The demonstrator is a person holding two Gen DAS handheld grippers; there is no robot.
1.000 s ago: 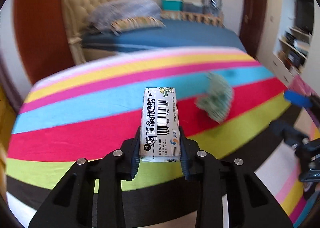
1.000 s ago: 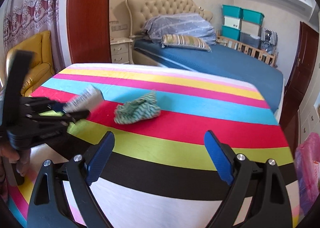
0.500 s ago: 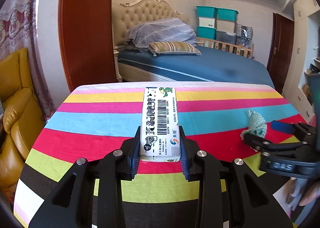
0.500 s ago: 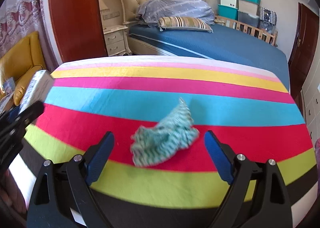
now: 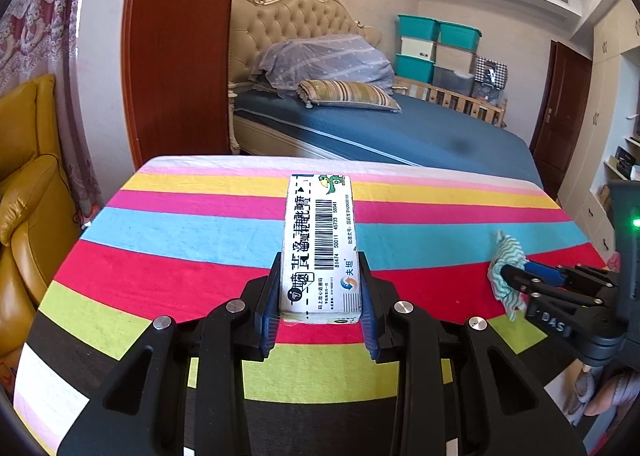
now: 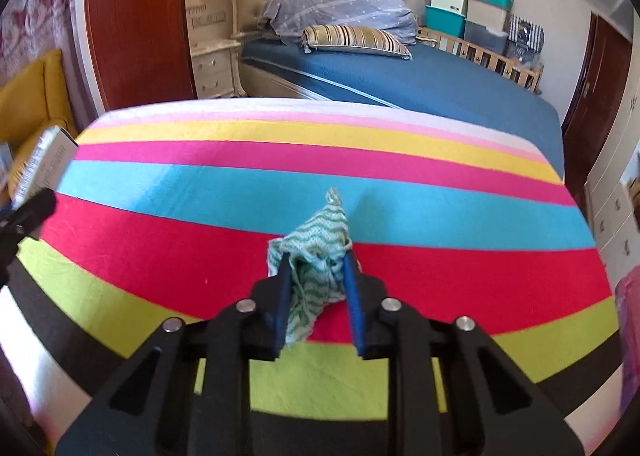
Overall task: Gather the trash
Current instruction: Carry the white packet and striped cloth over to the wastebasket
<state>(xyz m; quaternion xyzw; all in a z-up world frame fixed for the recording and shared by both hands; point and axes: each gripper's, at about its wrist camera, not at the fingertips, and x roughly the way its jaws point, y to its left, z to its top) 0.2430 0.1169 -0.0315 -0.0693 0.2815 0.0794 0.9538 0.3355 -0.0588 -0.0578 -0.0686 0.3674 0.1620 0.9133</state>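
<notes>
Bedroom, striped cloth [image 6: 400, 175] over the table. My left gripper [image 5: 320, 296] pinches a small barcode box [image 5: 320, 240] by its long sides, lifted clear of the cloth. My right gripper [image 6: 316, 288] is closed on the crumpled green-white rag [image 6: 320, 252], bunching it between the pads so it lifts whole, I judge.

One white carton [image 5: 320, 244], one green-striped rag [image 6: 318, 260], two tongs, one striped cloth [image 5: 180, 232]
</notes>
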